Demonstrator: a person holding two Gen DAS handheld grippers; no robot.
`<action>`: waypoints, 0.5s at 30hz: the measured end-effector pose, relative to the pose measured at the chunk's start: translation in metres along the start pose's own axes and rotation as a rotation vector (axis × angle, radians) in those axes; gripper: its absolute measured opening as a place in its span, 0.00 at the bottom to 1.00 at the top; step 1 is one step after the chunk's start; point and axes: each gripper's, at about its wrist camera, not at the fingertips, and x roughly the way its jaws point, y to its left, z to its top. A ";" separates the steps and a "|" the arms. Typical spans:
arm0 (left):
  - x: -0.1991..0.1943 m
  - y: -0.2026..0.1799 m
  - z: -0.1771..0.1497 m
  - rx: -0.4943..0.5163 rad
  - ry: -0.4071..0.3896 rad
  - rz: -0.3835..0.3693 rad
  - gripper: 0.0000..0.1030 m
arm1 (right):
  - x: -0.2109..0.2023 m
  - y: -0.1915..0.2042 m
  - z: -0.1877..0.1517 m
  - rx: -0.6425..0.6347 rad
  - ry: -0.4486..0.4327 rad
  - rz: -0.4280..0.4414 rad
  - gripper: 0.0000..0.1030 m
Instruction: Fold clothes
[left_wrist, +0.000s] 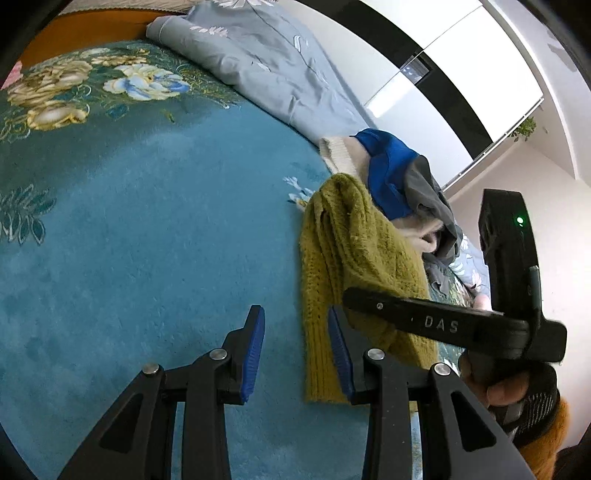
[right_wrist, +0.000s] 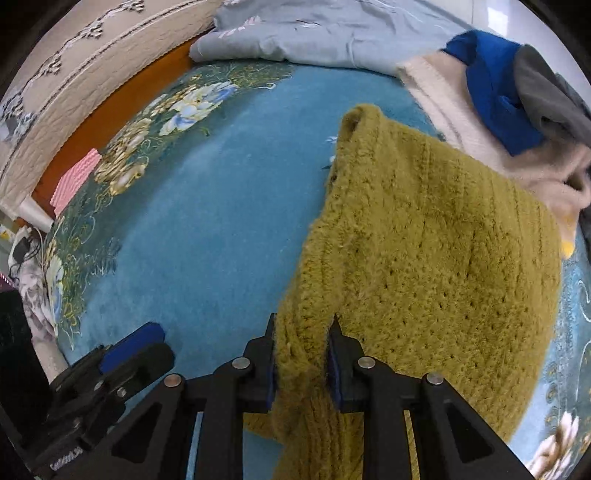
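Two grippers work here: our right gripper (right_wrist: 301, 354) is clamped on a bunched fold of the olive knit sweater (right_wrist: 436, 251), which drapes over the teal floral bed cover (right_wrist: 207, 236) beside a clothes pile (right_wrist: 495, 85), while our left gripper (left_wrist: 295, 354) gapes wide, holding nothing.

Even, soft daylight; no hard shadows on the blanket (left_wrist: 155, 221). Left view: bright window (left_wrist: 461, 74) far up right of the tool, blown out white. Strong fisheye bending, dark corners in both views. Right view: sweater (right_wrist: 436, 240) slightly soft, pile (right_wrist: 517, 92) beyond it smeared near the rim.
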 end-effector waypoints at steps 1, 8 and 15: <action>0.001 -0.001 0.001 -0.003 -0.001 -0.003 0.35 | 0.001 -0.001 -0.003 0.008 0.001 0.020 0.31; 0.008 -0.003 0.008 -0.078 0.004 -0.097 0.41 | -0.033 -0.029 -0.029 0.093 -0.098 0.120 0.56; 0.042 -0.026 0.013 -0.039 0.084 -0.098 0.54 | -0.097 -0.107 -0.076 0.261 -0.249 0.072 0.59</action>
